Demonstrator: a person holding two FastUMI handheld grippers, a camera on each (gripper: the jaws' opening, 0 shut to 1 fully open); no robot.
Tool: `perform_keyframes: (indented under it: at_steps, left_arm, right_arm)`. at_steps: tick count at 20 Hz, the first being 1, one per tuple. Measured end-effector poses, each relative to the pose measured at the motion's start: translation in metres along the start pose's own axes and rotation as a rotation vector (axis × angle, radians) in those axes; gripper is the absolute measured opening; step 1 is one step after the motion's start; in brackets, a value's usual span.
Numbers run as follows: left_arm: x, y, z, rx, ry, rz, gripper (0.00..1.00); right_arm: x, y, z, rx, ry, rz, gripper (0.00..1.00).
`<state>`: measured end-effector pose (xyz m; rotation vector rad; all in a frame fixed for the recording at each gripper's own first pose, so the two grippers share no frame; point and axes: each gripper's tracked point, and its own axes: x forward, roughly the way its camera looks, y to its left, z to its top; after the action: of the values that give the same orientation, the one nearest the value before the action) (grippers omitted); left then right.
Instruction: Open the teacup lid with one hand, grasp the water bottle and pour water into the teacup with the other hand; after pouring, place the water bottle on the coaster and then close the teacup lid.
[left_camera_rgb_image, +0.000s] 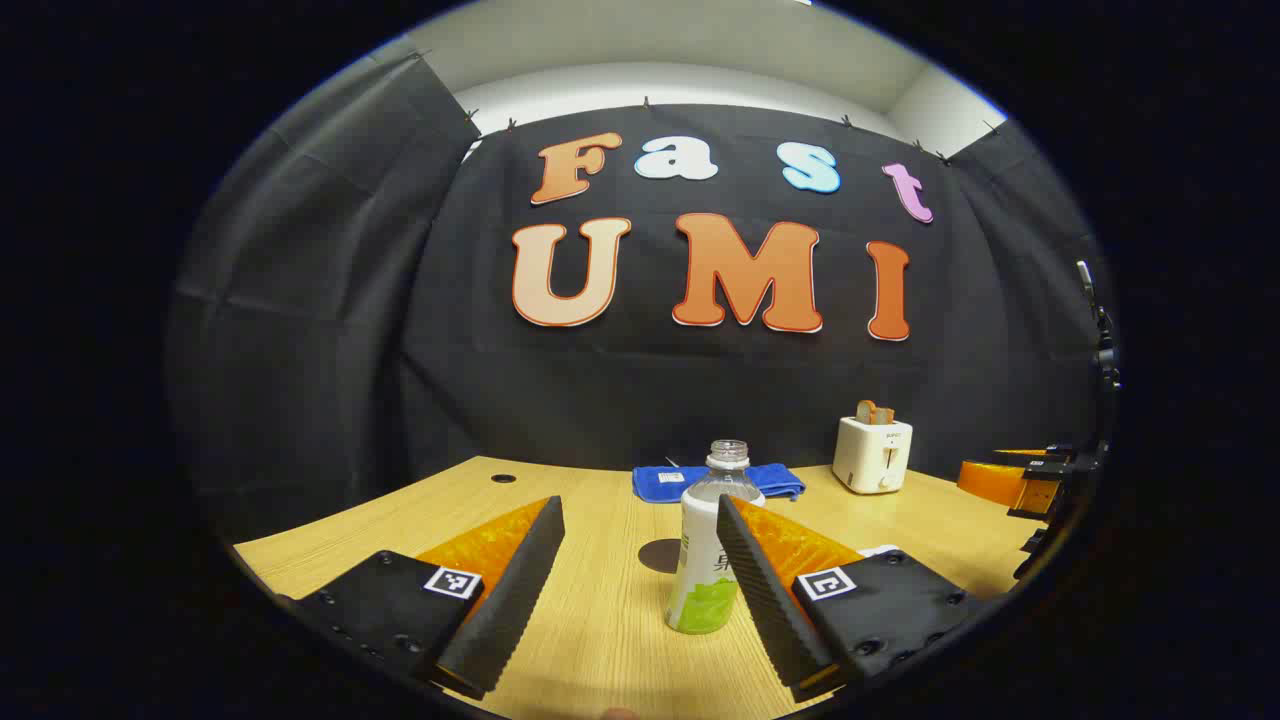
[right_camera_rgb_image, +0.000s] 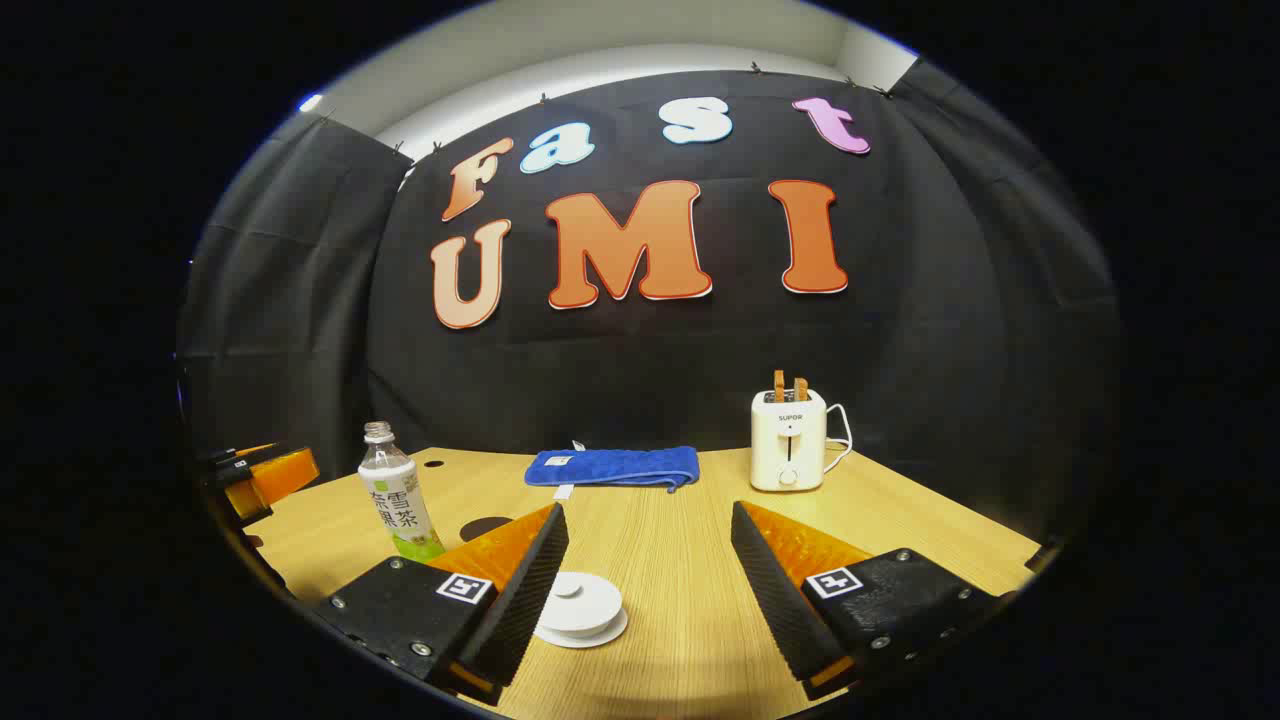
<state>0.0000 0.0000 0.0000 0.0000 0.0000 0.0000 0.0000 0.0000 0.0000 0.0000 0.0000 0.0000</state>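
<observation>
Both hand-held grippers are hovering wide open, holding nothing.
The clear plastic water bottle with a green label (left_camera_rgb_image: 712, 545), uncapped and standing on the wooden desk (left_camera_rgb_image: 600, 600), is likely light and squashy, so the left hand-held gripper (left_camera_rgb_image: 640, 590) should be taking it mid-body; the white ceramic teacup lid (right_camera_rgb_image: 580, 600) is slippery and fragile, and the right hand-held gripper (right_camera_rgb_image: 645, 590) should be pinching its knob.

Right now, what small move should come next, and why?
Probably ease the right gripper down and a little left over the teacup lid. Its fingers are open and the lid still sits on the cup, so it must come off before the water bottle pours.

Black cloth wall (right_camera_rgb_image: 640, 360), wooden table (right_camera_rgb_image: 680, 560), white ceiling strip (left_camera_rgb_image: 700, 80) above
</observation>
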Motion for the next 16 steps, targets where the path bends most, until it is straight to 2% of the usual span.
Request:
perform_keyframes:
  at_steps: [9, 16]
  left_arm:
    - [0.0005, 0.0086, -0.0085, -0.001, 0.017, 0.019, 0.99]
    - [0.0004, 0.0028, -0.0072, 0.007, 0.014, 0.001, 0.99]
  right_arm:
    - [-0.0013, -0.0008, -0.0016, 0.006, 0.010, 0.016, 0.98]
    - [-0.0029, -0.0018, -0.0011, 0.004, 0.015, 0.014, 0.98]
